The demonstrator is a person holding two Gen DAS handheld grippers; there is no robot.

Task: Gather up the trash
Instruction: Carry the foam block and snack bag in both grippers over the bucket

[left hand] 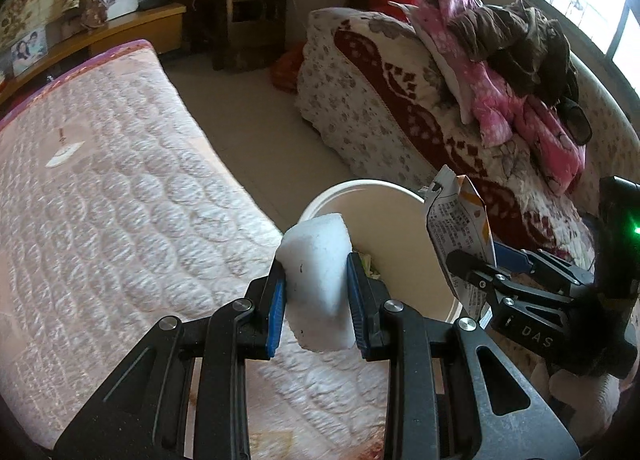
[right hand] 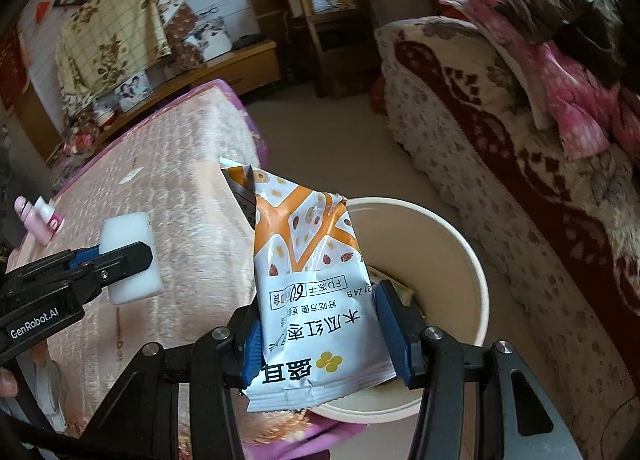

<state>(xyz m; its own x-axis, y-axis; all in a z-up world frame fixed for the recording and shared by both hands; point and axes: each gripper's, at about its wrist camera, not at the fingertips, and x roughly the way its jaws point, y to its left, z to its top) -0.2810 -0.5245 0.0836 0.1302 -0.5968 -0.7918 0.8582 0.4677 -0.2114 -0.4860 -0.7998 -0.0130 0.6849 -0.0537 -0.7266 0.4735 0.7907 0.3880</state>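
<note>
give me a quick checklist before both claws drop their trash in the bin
1. Left claw grips the white foam block: ok.
2. Right claw grips the snack wrapper: ok.
3. Bin mouth open, room inside: ok; some trash sits at the bottom.
4. Wrapper over the bin opening: ok; in the right wrist view it hangs above the near rim.
5. Foam block over the opening: not ok; the right wrist view shows it still above the mattress.
6. Claws clear of each other: ok; apart in both views.
</note>
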